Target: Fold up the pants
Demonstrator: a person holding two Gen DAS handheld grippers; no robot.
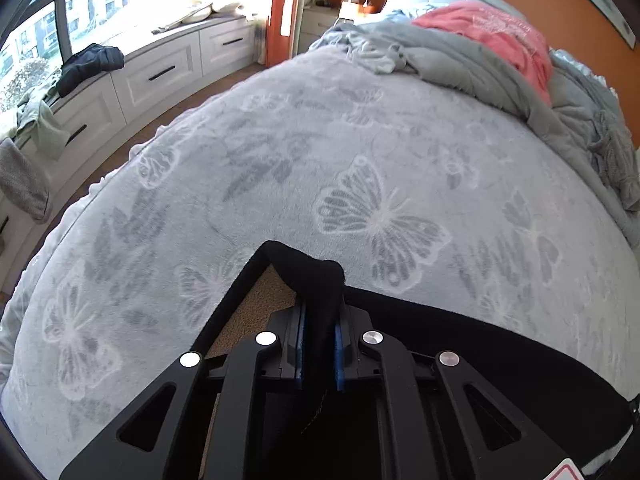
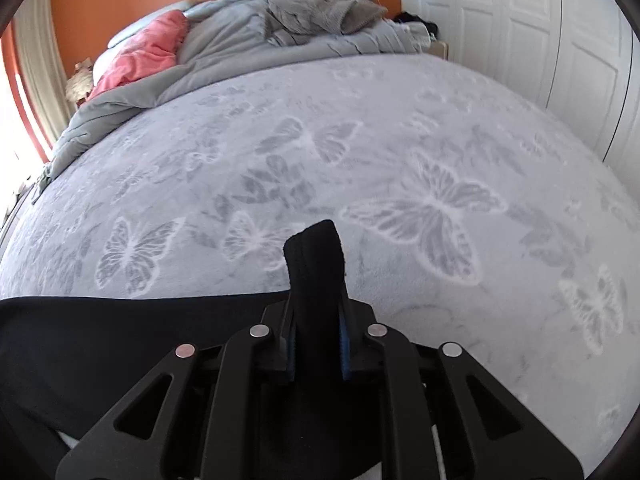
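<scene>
Black pants (image 1: 460,344) lie on the bed's grey butterfly blanket (image 1: 280,152), near its closest edge. The left gripper (image 1: 319,344) has its jaws pinching a bunched-up fold of the pants, and tan lining (image 1: 256,312) shows just beside that fold. The right gripper (image 2: 317,344) has its jaws pinching another fold of the pants (image 2: 100,336) that sticks up above the blanket (image 2: 360,120). Far across the blanket from the pants sit a rumpled grey quilt (image 1: 460,64) and a pink cloth (image 1: 500,36).

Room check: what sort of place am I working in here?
A bedroom, most likely: a bed under a butterfly blanket with a bunched duvet at the headboard, a nightstand with a lamp, and wardrobe doors. Both grippers hold the pants.
</scene>
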